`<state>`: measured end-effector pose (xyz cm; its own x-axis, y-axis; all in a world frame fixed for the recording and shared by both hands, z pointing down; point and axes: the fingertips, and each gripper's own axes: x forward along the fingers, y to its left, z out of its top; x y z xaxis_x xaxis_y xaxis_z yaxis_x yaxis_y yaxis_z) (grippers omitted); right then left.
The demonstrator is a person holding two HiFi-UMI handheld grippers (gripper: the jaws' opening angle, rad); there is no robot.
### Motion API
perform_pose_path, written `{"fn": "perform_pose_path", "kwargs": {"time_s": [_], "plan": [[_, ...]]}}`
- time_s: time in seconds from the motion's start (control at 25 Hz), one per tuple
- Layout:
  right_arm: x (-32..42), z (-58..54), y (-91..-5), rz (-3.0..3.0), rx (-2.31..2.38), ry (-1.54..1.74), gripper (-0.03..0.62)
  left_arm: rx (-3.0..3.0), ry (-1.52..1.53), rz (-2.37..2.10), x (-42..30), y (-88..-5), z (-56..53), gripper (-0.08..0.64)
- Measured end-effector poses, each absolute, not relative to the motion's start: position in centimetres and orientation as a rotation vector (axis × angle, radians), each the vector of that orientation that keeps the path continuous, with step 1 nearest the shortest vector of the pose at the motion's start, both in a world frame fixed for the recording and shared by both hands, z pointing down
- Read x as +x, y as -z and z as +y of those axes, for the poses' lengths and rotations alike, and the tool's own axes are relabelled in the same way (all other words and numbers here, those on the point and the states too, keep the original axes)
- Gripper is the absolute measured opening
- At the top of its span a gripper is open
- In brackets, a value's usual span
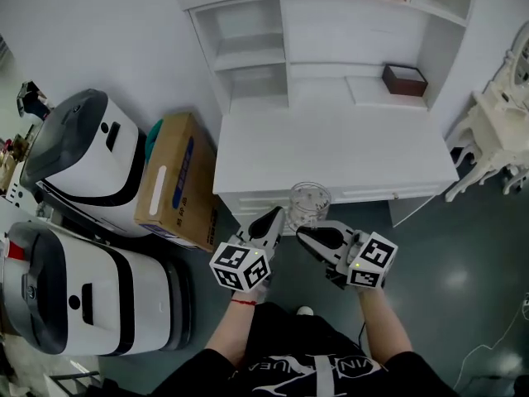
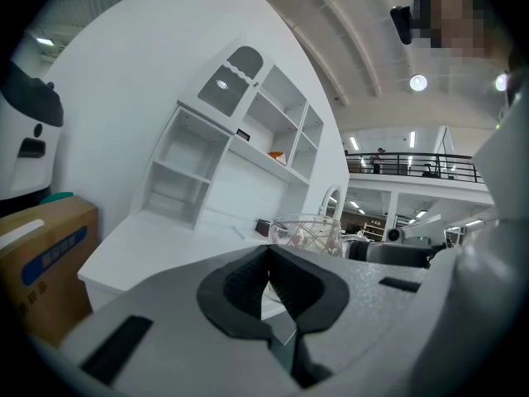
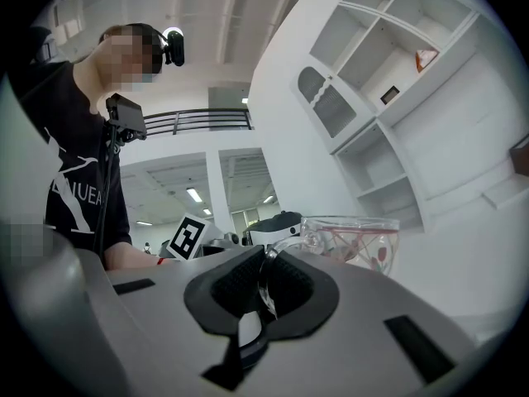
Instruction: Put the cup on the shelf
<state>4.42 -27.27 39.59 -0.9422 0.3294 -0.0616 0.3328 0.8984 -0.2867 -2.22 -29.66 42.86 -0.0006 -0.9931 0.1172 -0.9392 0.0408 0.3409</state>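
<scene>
Right gripper (image 3: 266,253) was clamped on the glass cup's handle (image 3: 264,284), pinching that thin loop so the cup (image 1: 309,201) stayed upright at the front edge of the white desk (image 1: 331,151), apparently ready for a lift toward the shelf (image 1: 256,64) behind. Left gripper (image 1: 271,224) sat just beside the cup, jaws pressed together on nothing, probably only standing by.

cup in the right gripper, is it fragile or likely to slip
The cup looks like clear glass, so probably stiff but breakable if knocked. The right gripper pinches only its thin handle, so it may swivel or slip. Its wide, low body should resist tipping once set down.
</scene>
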Motion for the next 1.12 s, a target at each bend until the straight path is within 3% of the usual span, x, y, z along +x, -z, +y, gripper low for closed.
{"fn": "perform_pose_path", "kwargs": {"time_s": [1.12], "plan": [[-21.0,-37.3,-42.1,3.084,0.533,0.553,0.011,1.982,0.163,-1.923,-27.1,-45.3,-40.4,0.008]]}}
